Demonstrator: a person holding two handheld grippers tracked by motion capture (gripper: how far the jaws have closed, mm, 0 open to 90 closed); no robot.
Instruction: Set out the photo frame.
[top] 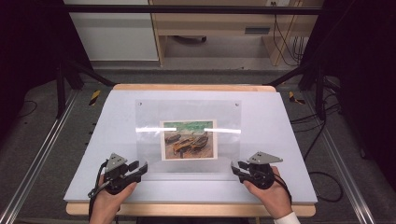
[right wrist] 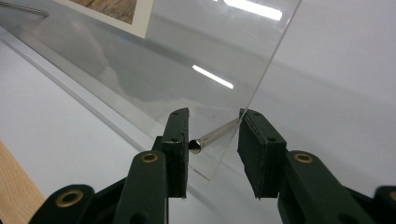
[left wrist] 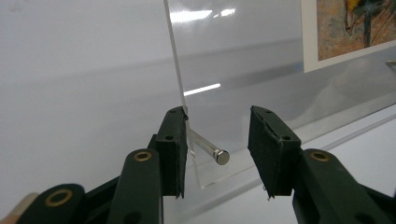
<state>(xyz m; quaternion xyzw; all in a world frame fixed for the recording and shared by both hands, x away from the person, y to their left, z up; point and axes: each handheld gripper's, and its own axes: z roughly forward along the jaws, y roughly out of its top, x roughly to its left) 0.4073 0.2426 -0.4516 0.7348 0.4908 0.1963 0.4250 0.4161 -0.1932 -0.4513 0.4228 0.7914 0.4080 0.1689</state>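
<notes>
Clear acrylic photo-frame sheet (top: 189, 135) lying flat-ish on the pale grey tabletop (top: 93, 154), long axis left to right, small colour print of boats (top: 188, 139) under its middle. Two small fixing holes visible at the far corners.

Left gripper (top: 140, 169) at the sheet's near left corner, jaws released and apart. In the left gripper view (left wrist: 217, 149), short silver metal standoff pin (left wrist: 208, 147) pokes out through the sheet corner into the gap; left-hand jaw up against the sheet edge, other jaw well clear of the pin.

Right gripper (top: 237, 169) mirrored at the near right corner, also released. In the right gripper view (right wrist: 213, 140), second silver standoff pin (right wrist: 215, 136) runs between the jaws, its head touching or just beside one jaw, its far end at the sheet edge by the other.

Each pin lies straight ahead of its own gripper, crosswise to the jaw faces. Judgement: closing would pinch pin end against sheet, both hands equally near; no clamping yet.
</notes>
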